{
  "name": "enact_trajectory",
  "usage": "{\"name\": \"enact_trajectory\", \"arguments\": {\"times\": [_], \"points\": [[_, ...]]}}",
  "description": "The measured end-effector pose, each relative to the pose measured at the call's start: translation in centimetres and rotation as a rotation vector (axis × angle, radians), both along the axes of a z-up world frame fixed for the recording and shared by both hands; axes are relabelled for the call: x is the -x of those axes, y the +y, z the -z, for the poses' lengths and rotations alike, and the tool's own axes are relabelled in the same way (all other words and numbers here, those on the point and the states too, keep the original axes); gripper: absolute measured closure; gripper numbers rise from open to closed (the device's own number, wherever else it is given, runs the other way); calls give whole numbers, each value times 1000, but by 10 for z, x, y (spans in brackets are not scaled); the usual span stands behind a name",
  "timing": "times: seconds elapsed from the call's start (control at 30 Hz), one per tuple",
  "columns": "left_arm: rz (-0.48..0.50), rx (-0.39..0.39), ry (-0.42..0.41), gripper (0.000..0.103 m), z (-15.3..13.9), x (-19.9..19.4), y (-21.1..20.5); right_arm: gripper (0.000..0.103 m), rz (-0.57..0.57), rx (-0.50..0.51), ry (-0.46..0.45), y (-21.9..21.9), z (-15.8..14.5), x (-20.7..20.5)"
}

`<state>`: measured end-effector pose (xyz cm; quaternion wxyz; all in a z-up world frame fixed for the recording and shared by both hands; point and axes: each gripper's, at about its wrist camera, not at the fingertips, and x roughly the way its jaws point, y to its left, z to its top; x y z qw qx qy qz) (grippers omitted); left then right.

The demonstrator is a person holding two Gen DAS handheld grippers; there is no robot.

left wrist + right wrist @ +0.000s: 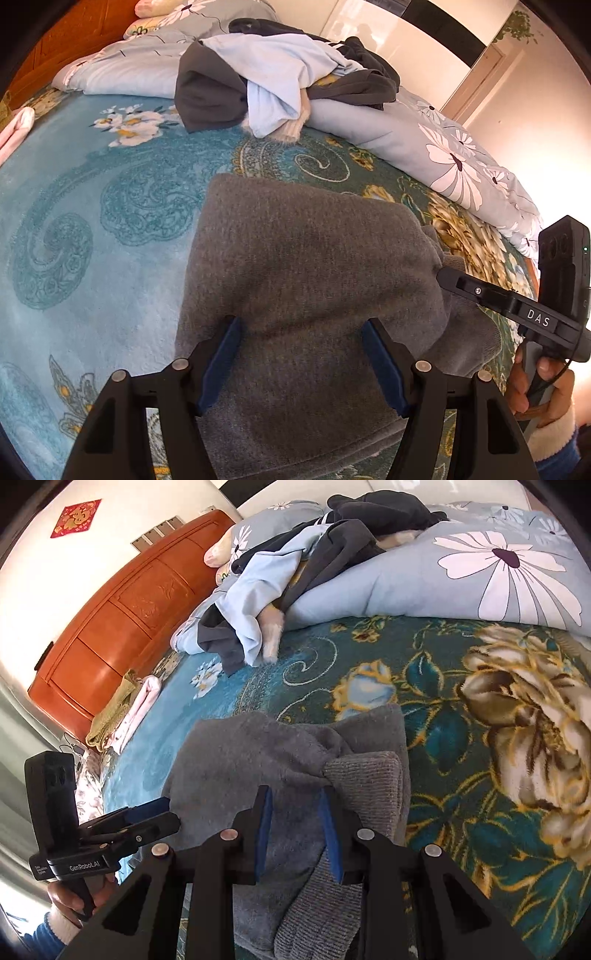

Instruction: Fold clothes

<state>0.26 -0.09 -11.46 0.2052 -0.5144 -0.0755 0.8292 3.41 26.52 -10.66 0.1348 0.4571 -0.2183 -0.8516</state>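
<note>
A grey knitted sweater (306, 280) lies folded on the teal floral bedspread (92, 229); it also shows in the right wrist view (258, 753). My left gripper (301, 325) is open just above the sweater's near part, holding nothing. My right gripper (295, 794) is partly open over the sweater's ribbed cuff (365, 779), its blue pads (266, 823) apart and gripping nothing. It also shows in the left wrist view (443, 275) at the sweater's right edge.
A heap of unfolded dark grey and light blue clothes (280, 77) lies on a floral quilt (461, 158) behind. Folded pink and olive items (125, 709) sit by the orange wooden headboard (122, 620).
</note>
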Motion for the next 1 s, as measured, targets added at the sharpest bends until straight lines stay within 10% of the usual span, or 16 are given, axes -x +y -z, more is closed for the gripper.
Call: {"name": "enact_trajectory", "arguments": {"times": [0.83, 1.0], "points": [[37, 124, 63, 30, -7, -52, -5, 61, -1, -111, -12, -4, -7, -60], [13, -42, 31, 30, -6, -43, -30, 46, 106, -31, -33, 26, -1, -66]]}}
